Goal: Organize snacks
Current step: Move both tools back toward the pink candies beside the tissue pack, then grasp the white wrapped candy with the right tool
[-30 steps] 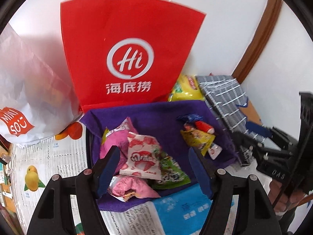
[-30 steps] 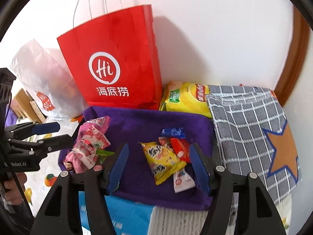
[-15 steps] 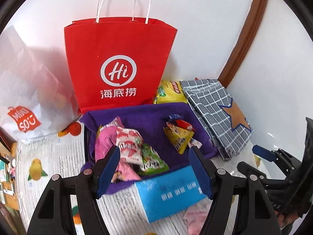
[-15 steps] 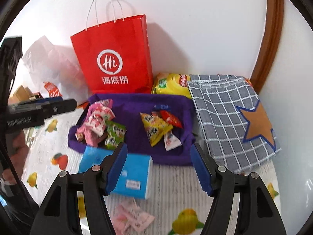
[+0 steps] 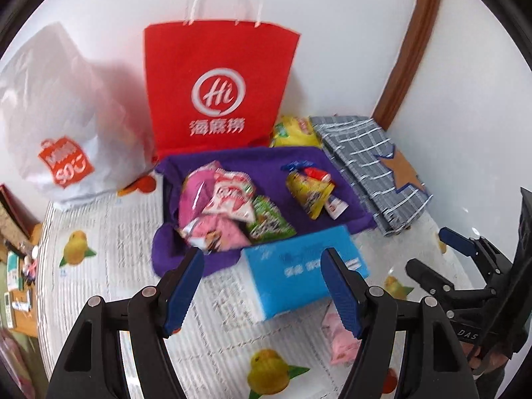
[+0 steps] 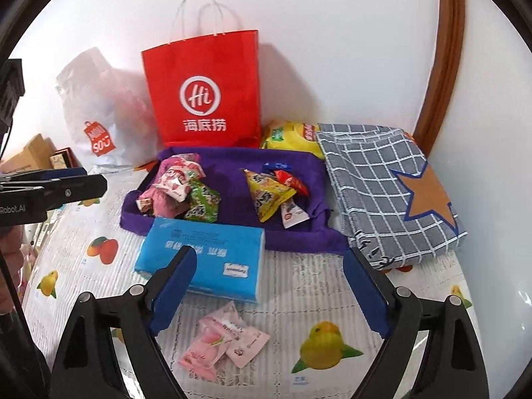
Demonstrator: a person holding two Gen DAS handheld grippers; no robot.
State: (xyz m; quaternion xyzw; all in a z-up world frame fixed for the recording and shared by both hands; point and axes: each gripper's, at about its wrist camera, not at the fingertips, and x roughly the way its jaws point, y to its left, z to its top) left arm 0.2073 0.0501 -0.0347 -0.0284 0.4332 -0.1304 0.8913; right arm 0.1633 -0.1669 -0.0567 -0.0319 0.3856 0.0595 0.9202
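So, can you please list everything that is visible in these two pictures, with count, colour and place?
paper bag: one, red, standing against the wall
plastic bag: one, white, left of the paper bag
tray: one, purple, in front of the paper bag
snacks: two heaps, mixed colours, in the tray
chip bag: one, yellow, behind the tray
checked cloth: one, grey with an orange star, right of the tray
tissue pack: one, blue, in front of the tray
pink packets: a few, on the tablecloth near the camera
left hand-held gripper: one, black with blue pads, empty
right hand-held gripper: same, jaws opening, empty
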